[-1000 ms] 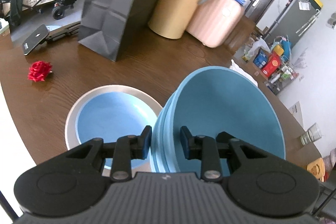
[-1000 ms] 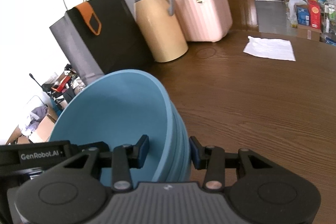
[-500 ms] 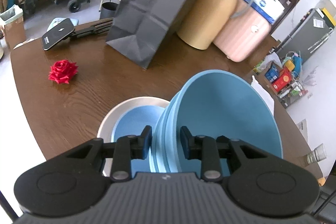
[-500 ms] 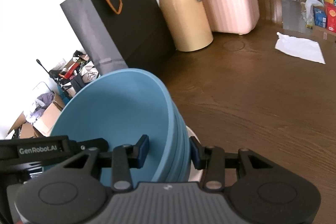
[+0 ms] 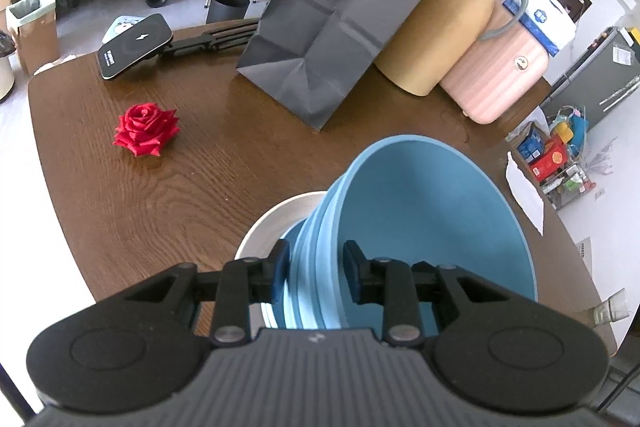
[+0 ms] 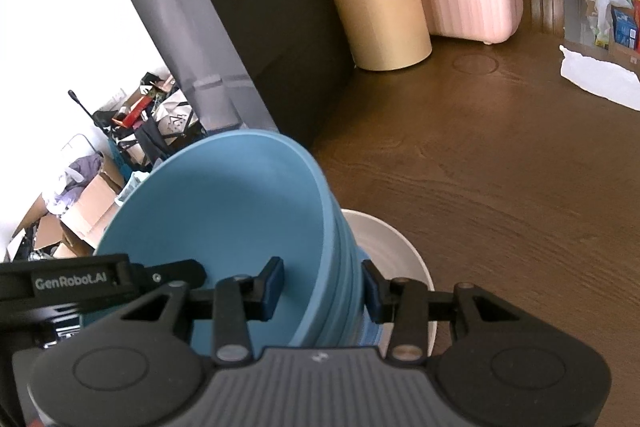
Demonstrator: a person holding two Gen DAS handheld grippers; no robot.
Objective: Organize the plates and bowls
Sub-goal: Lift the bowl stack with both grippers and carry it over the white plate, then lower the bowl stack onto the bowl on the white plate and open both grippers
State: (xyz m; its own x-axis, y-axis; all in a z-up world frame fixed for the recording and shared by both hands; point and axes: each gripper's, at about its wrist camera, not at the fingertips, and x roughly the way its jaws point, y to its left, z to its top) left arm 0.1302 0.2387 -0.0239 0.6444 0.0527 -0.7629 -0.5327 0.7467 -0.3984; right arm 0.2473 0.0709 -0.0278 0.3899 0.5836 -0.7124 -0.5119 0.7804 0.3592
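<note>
Both wrist views close, angled downward, sharing bowl stack (image 5: 420, 227) and table (image 5: 160, 195)

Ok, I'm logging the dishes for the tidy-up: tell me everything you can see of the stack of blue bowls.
The stack of blue bowls is several nested matte bowls, plastic-looking, rims layered in lighter and darker blue. It is tilted, its opening facing up and away from the cameras. The left gripper clamps one side of the rims and the right gripper the opposite side. It sits just over a white-rimmed plate on the wooden table; contact below is hidden.
</note>
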